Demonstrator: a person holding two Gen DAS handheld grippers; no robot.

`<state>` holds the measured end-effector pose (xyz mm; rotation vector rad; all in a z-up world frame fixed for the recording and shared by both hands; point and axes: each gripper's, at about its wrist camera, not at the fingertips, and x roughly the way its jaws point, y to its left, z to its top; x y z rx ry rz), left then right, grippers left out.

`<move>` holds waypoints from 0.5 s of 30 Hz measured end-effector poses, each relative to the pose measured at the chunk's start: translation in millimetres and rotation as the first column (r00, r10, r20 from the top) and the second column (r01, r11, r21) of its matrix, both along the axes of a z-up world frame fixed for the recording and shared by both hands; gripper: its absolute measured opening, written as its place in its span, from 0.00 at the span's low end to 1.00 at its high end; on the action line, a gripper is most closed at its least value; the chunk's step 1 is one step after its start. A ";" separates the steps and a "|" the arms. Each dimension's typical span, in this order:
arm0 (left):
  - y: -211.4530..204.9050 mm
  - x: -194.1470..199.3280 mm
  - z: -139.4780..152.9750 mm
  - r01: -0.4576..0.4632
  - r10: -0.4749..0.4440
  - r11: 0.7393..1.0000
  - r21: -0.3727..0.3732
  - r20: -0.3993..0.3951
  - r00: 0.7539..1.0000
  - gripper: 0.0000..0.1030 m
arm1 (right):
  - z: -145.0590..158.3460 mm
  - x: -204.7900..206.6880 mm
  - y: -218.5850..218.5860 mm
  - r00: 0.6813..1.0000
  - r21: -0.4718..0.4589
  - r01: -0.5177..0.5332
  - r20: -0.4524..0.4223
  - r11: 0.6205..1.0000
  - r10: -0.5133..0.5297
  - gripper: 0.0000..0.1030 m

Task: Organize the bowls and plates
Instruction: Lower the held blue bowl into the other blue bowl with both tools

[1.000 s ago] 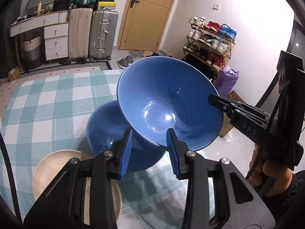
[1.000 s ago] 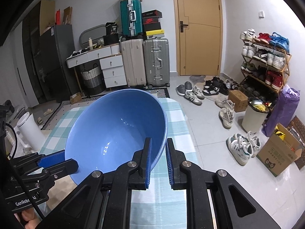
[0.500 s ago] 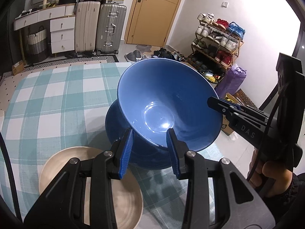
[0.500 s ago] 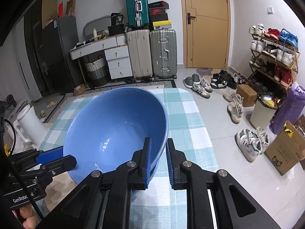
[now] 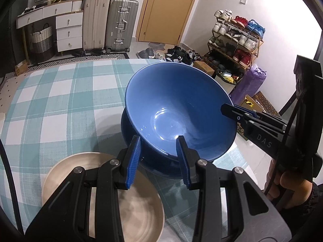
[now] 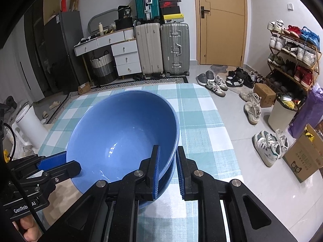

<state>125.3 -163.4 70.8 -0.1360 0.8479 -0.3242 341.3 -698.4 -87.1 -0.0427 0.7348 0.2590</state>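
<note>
Nearest, a beige plate (image 5: 113, 207) lies on the checked table (image 5: 50, 104). The left gripper (image 5: 158, 159) and right gripper (image 6: 167, 169) are each clamped on opposite rims of the upper blue bowl (image 5: 177, 113), which sits tilted in the lower blue bowl (image 5: 129, 133) just beyond the plate. Farther off stand suitcases (image 6: 161, 48) and a door (image 6: 220, 24).

Both wrist cameras are looking steeply down and close along their fingers, sharing the blue bowl (image 5: 179, 113) and checked tablecloth (image 6: 201, 121).
</note>
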 end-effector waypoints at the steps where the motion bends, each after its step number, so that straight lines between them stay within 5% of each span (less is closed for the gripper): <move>1: -0.1 1.3 -3.2 0.000 0.000 1.000 0.005 -0.002 1.000 0.32 | -3.1 1.6 1.0 1.000 -0.006 -0.001 -0.005 1.000 0.001 0.15; 15: -2.7 18.2 -30.9 -0.016 0.016 0.997 0.081 0.000 1.000 0.32 | -28.4 9.1 12.2 1.000 -0.059 -0.011 -0.026 0.998 0.009 0.17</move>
